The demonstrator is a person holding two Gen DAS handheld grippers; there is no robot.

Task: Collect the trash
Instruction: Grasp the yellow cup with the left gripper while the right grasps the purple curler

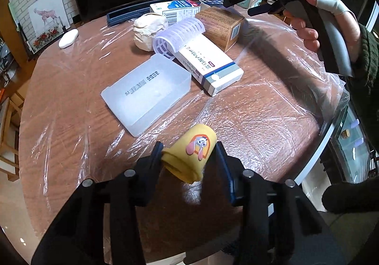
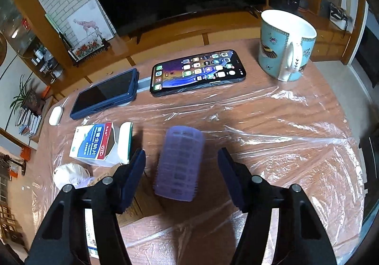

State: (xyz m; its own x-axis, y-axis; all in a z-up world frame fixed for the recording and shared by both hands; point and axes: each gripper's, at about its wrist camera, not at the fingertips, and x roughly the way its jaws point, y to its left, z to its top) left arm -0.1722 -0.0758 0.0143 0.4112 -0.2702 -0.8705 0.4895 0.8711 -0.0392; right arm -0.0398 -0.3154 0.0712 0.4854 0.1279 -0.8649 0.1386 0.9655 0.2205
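Note:
In the left wrist view a yellow fabric roll (image 1: 189, 153) with a cartoon rabbit patch lies on the film-covered table (image 1: 71, 111). My left gripper (image 1: 189, 151) is shut on it, both pads touching its sides. A purple hair roller (image 1: 180, 35) leans on a white medicine box (image 1: 213, 70). In the right wrist view the same purple hair roller (image 2: 181, 163) looks blurred between the fingers of my right gripper (image 2: 182, 158), which is open with a gap on each side. A hand holds the right gripper (image 1: 236, 4) above the boxes.
A clear plastic tray (image 1: 146, 92), a brown carton (image 1: 222, 25) and a crumpled paper ball (image 1: 148, 30) crowd the middle. Farther back lie a lit phone (image 2: 199, 70), a blue-cased device (image 2: 106, 94), a mug (image 2: 284, 44) and a blue-and-white box (image 2: 92, 144).

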